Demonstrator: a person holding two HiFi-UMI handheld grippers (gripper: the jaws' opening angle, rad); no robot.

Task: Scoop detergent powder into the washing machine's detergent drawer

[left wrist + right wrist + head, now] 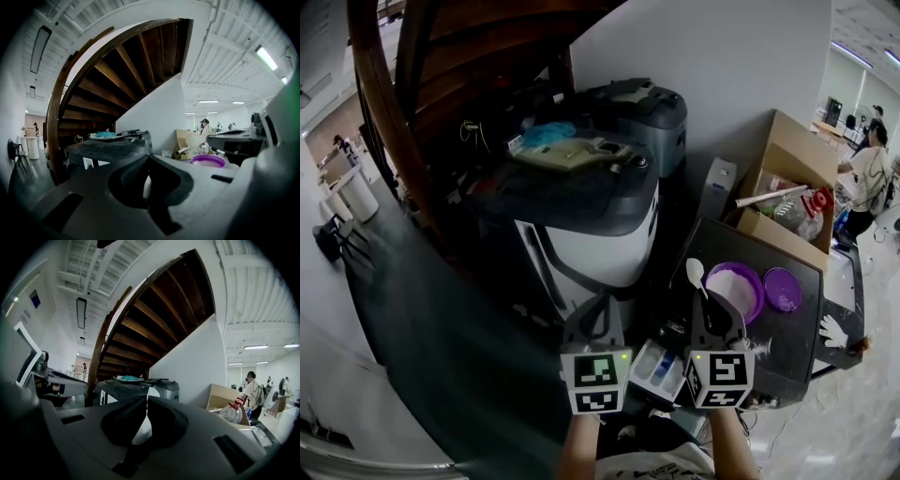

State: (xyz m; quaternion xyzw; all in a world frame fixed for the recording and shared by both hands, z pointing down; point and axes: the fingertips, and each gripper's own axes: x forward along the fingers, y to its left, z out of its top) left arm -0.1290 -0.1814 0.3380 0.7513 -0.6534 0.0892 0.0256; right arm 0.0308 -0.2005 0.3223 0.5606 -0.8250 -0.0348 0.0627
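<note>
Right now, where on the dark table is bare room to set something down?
Bare: the table near its front edge, before the lid and tub; also a strip between tub and box. Crowded: the machine top.

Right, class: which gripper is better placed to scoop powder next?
Right. The right gripper is shut on the spoon beside the purple tub; the left gripper is shut, empty, farther away.
</note>
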